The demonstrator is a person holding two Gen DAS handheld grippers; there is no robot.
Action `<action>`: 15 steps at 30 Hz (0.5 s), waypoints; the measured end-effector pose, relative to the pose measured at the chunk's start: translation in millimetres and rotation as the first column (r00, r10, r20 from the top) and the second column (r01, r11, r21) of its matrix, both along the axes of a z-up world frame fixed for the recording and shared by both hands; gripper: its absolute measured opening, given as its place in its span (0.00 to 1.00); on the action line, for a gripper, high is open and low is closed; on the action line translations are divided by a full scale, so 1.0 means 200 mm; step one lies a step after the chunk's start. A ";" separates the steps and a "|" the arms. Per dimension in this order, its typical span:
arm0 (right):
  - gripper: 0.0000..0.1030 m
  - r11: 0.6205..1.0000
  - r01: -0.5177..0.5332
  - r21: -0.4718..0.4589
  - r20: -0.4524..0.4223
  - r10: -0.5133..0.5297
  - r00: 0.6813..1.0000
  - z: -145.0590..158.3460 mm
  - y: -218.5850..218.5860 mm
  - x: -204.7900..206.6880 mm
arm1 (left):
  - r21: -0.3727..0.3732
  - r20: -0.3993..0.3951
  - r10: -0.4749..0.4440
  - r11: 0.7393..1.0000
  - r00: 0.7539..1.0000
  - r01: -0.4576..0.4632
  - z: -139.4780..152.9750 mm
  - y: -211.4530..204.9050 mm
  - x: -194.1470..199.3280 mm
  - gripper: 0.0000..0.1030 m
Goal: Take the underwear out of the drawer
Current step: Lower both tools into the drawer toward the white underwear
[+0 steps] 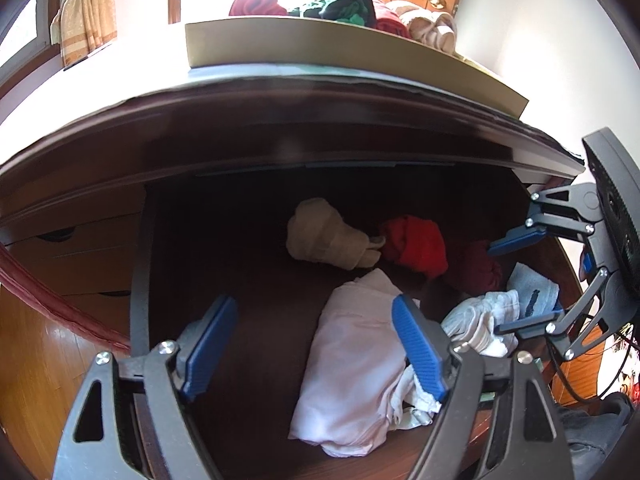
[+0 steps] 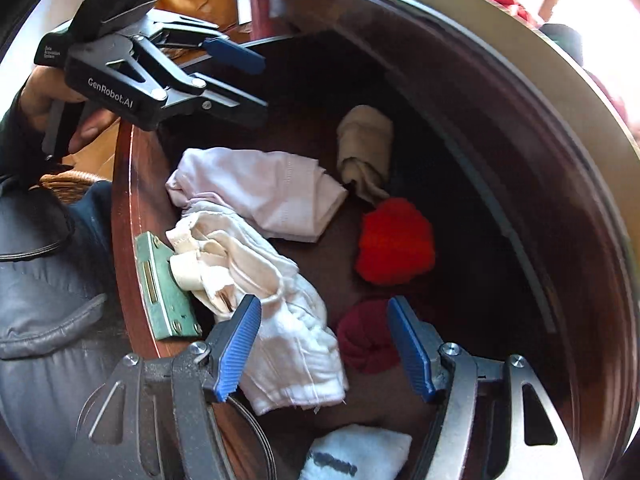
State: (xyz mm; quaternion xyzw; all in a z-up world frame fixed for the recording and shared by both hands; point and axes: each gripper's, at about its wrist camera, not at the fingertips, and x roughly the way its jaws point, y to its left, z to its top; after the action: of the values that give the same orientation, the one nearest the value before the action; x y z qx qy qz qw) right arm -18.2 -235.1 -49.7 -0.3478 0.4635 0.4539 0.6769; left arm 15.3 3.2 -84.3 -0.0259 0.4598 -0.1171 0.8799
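1. The drawer point(image 1: 248, 320) is pulled open under the dark wooden tabletop point(image 1: 280, 120); its brown floor holds several pieces of underwear, mostly toward its right half as the left wrist view shows it.
2. A flat cardboard box point(image 1: 320, 48) sits on the tabletop, with red, green and beige clothes point(image 1: 344, 8) piled behind it.
3. The left tool point(image 1: 316, 344) is over the drawer's front part, its blue pads spread apart and pressing on nothing. The right pad overlaps the edge of the pale pink folded garment point(image 1: 356, 368) in the picture; whether it touches I cannot tell.
4. The right tool point(image 2: 324, 344) points steeply down into the drawer, jaws standing open. Below the gap lie the white crumpled underwear point(image 2: 288, 340) and the dark red roll point(image 2: 364, 344); the left pad looks to be just beside the white cloth, gripping nothing.
5. The pale pink garment is the biggest piece, lying near the drawer's front, touching the white one.
6. A bright red bundle point(image 2: 394, 240) and a beige roll point(image 2: 364, 148) lie farther back, near each other.
7. A small white cloth with a dark mark point(image 2: 356, 456) lies at the right wrist view's lower edge.
8. A green metal lock plate point(image 2: 164, 292) sits on the drawer's front wall, beside the white underwear.
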 end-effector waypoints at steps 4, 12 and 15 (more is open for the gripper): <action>0.66 0.999 -0.033 0.013 -0.085 0.034 0.996 -0.03 0.04 0.03 | 0.001 -0.005 0.000 1.000 1.000 0.000 0.00 0.00 0.00 0.80; 0.65 0.998 -0.051 -0.042 -0.233 0.040 0.972 -0.13 0.11 0.11 | -0.009 -0.013 0.007 1.000 1.000 -0.007 -0.01 0.01 0.00 0.81; 0.65 0.997 -0.041 -0.067 -0.287 0.020 0.958 -0.17 0.13 0.14 | -0.010 -0.015 0.008 1.000 1.000 -0.008 -0.01 0.01 0.00 0.81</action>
State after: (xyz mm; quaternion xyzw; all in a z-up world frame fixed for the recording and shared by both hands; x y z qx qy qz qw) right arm 10.5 -209.9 -83.6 -0.3097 0.5670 0.4927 0.5829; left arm 15.4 4.3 -86.8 -0.0329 0.4659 -0.1156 0.8767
